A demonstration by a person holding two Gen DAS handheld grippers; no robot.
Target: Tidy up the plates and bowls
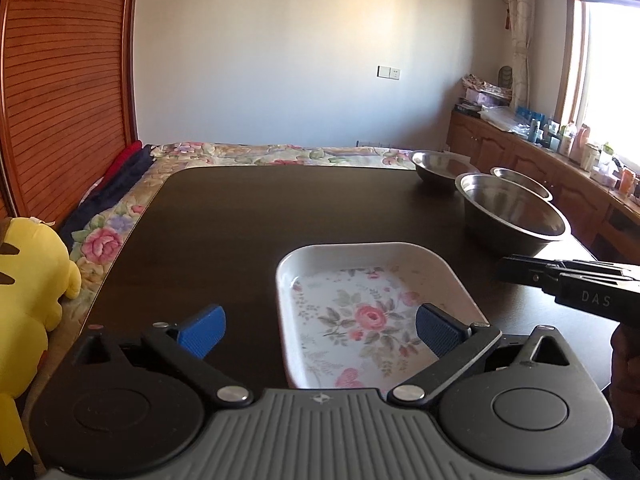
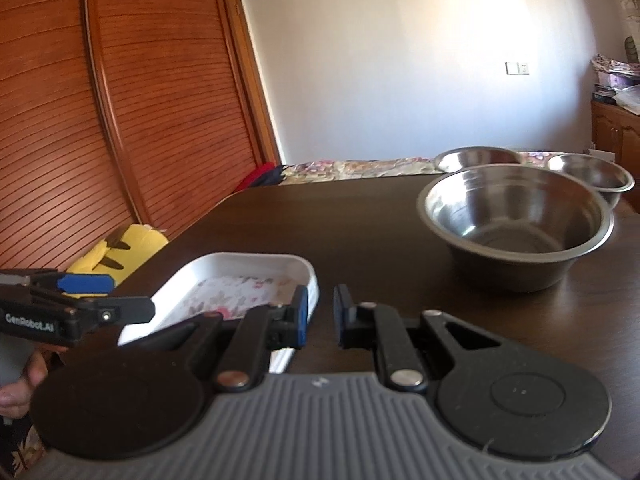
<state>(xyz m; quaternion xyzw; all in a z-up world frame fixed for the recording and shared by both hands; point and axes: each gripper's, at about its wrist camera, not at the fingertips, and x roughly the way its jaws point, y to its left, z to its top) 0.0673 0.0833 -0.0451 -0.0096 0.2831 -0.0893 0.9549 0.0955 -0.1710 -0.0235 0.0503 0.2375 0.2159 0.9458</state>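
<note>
A white rectangular dish with a rose pattern (image 1: 372, 300) lies on the dark table (image 1: 248, 216); it also shows in the right wrist view (image 2: 236, 284). My left gripper (image 1: 320, 330) is open wide and empty, its right pad over the dish, its left pad over bare table. My right gripper (image 2: 322, 316) has a narrow gap between its pads, holds nothing, and sits beside the dish's right edge. Three steel bowls stand at the far right: a large near one (image 2: 516, 220), and two smaller ones (image 2: 476, 158) (image 2: 592, 176) behind it.
A yellow plush toy (image 1: 28, 280) sits past the table's left edge on a floral bedspread (image 1: 280, 156). A slatted wooden wardrobe (image 2: 100, 120) stands at the left. A wooden cabinet with clutter (image 1: 560, 148) runs along the right under the window.
</note>
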